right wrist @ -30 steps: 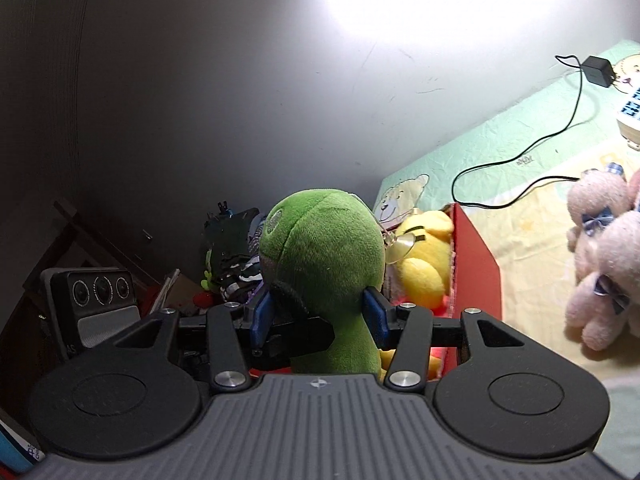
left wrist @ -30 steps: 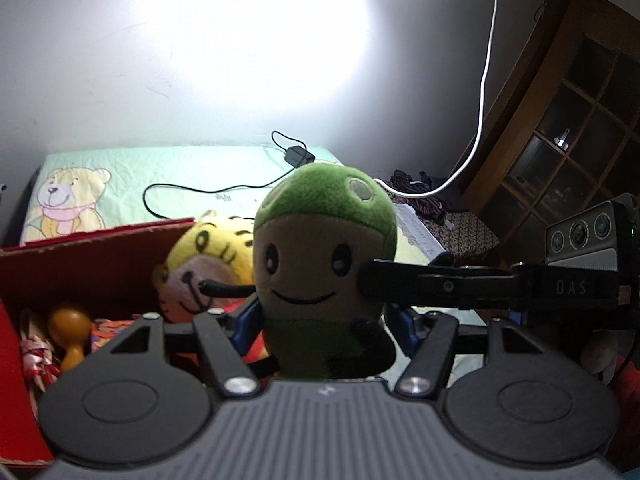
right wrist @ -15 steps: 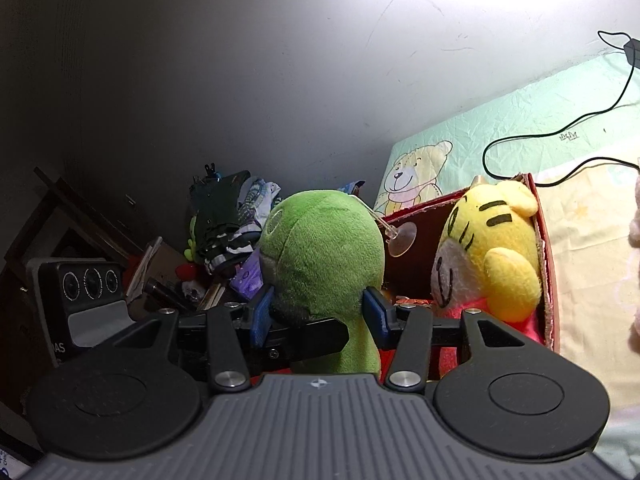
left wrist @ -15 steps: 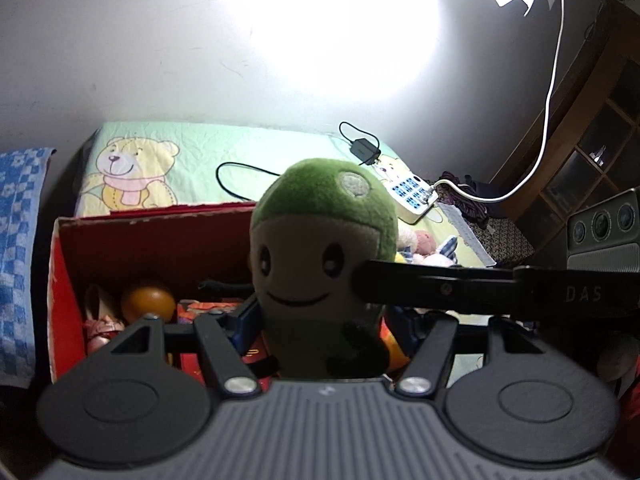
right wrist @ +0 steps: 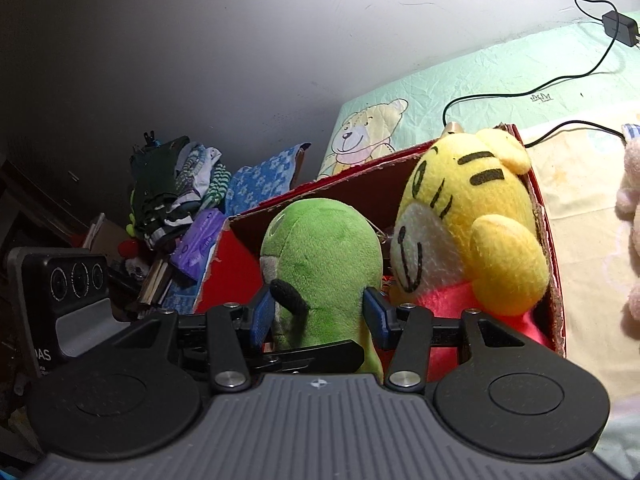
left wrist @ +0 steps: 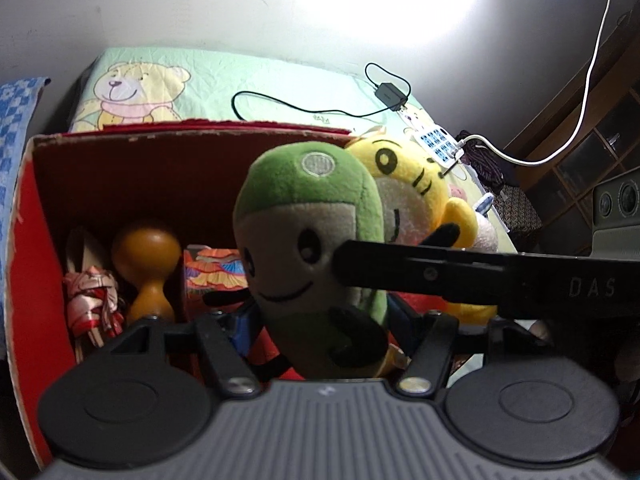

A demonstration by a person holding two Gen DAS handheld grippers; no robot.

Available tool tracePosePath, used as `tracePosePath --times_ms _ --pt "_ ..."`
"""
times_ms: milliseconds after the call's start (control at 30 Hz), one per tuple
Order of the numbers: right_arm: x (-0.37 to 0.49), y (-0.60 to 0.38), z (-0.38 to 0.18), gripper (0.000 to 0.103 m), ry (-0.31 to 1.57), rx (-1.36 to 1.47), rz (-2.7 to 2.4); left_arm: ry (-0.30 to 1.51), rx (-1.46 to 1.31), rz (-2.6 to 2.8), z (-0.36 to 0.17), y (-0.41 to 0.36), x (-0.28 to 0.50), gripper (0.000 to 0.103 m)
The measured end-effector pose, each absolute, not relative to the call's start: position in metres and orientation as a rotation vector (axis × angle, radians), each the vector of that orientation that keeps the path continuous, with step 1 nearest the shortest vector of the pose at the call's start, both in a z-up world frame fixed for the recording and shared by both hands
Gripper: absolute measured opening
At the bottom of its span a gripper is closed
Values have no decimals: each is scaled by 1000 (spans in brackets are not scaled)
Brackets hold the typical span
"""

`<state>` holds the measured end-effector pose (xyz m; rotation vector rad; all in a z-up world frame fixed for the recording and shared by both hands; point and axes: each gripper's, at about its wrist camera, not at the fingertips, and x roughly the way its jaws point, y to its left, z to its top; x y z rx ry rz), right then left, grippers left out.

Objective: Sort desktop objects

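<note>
While both sets of jaws pinch it from opposite sides, the green plush toy [left wrist: 312,248] sits upright over the open red box [left wrist: 120,160]. On the left gripper [left wrist: 322,324], the blue pads press the toy's lower body, its face turned to that camera. On the right gripper [right wrist: 322,316], the blue pads [right wrist: 262,316] clamp the same green plush toy [right wrist: 320,264] from behind. One black finger of the right gripper [left wrist: 440,272] crosses the toy's cheek in the left wrist view.

Just beside the toy, touching it, a yellow tiger plush [right wrist: 472,232] leans against the red box [right wrist: 548,240] wall. Deeper in the box lie an orange wooden piece [left wrist: 146,264], a patterned card [left wrist: 212,268] and a red-and-white wrapped bundle [left wrist: 92,296].

Beyond the box, a bear-print sheet [left wrist: 132,96] covers the bed; a black cable with adapter [left wrist: 390,94] and a white power strip [left wrist: 438,146] rest on it. A pile of clothes [right wrist: 176,188] lies far left in the right wrist view.
</note>
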<state>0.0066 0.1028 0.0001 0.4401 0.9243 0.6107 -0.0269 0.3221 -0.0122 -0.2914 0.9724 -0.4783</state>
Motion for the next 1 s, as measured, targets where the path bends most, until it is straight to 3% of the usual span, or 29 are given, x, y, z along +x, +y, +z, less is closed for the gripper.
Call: tracePosePath --times_ms 500,633,733,1000 --pt "8 124 -19 51 933 344 518 1073 -235 -438 -37 314 -11 68" --pt "4 132 -21 51 911 309 495 1055 -184 -422 -35 314 -15 73" --pt "3 135 -21 52 907 295 502 1023 -150 -407 -29 316 -21 82" --pt "6 134 -21 52 897 304 457 994 -151 -386 -24 323 -20 77"
